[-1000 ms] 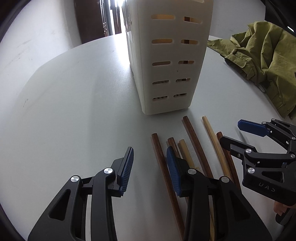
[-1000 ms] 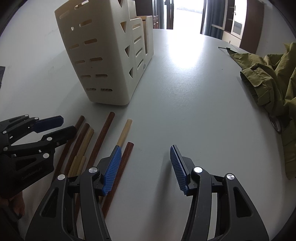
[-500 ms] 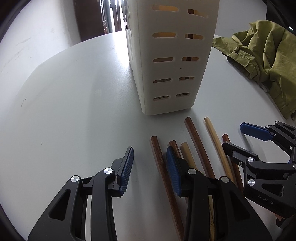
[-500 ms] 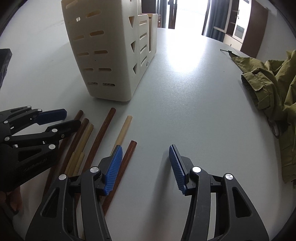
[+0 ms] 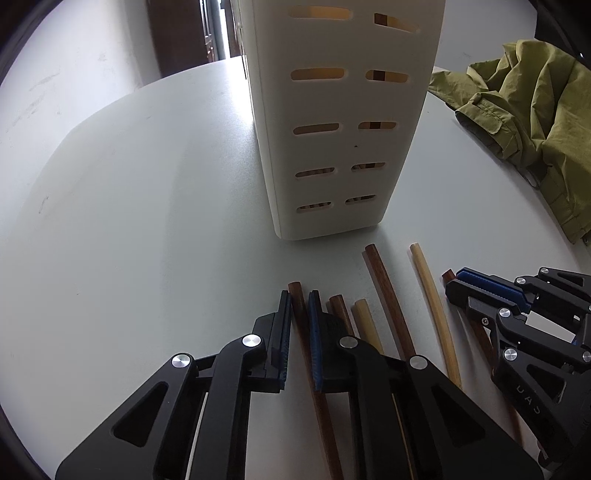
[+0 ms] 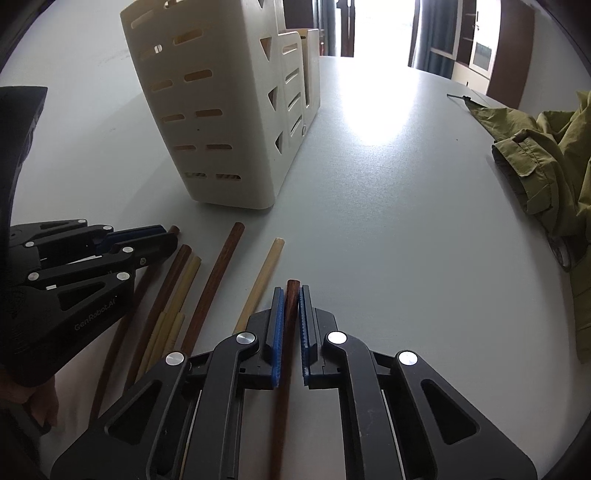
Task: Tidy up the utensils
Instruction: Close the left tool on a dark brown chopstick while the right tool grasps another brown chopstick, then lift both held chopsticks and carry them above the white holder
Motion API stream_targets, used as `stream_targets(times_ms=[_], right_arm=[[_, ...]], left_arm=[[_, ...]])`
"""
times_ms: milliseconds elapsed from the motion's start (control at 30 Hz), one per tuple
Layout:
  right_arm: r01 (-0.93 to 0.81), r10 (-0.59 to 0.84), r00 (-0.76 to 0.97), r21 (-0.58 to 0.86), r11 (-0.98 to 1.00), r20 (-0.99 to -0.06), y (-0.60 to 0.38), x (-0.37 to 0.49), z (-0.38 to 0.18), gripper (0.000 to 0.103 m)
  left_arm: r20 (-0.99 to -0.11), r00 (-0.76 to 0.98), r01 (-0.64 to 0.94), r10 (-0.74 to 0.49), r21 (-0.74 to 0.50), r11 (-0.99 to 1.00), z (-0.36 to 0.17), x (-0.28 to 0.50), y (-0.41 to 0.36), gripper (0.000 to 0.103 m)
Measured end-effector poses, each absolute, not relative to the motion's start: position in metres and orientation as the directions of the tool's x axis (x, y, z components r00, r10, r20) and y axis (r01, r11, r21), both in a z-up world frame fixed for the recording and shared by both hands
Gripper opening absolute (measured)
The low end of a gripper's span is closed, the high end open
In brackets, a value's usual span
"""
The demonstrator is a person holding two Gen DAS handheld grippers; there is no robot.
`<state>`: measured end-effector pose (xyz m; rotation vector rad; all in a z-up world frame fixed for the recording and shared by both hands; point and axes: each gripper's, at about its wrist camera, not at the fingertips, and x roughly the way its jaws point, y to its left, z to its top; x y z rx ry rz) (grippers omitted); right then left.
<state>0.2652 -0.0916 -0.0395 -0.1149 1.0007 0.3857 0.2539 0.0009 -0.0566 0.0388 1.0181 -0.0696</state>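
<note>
1. Since a second ago, both my grippers have gone from wide apart to clamped.
2. Left gripper (image 5: 299, 295): closing on the leftmost dark chopstick (image 5: 297, 295).
3. Right gripper (image 6: 291, 293): pinching the rightmost dark chopstick (image 6: 292, 291).
4. Both sticks lie on the table (image 5: 147, 221), before the white holder (image 5: 332, 147).

I read this as a home, likely a dining or living room. I see a pale round table (image 6: 388, 206) with an olive jacket (image 6: 554, 170) dropped on it, a cream slotted utensil caddy (image 6: 229, 110) and loose chopsticks (image 6: 218, 280). Behind, I make out a bright doorway (image 6: 380, 26) with curtains and wooden cabinets (image 6: 484, 48) along the wall.
</note>
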Motion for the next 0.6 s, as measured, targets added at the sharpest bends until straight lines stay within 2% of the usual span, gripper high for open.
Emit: stream_targets(times_ms=[167, 600], right_arm=[[-0.345, 0.330, 0.449, 0.180, 0.921, -0.830, -0.102, 0.274, -0.034, 0.008], [-0.377, 0.381, 0.574, 0.179, 0.909, -0.725, -0.103, 0.261, 0.033, 0.008]], left_arm=[[-0.832, 0.553, 0.090, -0.050, 0.000, 0.996, -0.041, 0.247, -0.001, 0.007], [-0.706, 0.703, 0.092, -0.082, -0.024, 0.995, 0.031, 0.214, 0.007, 0.007]])
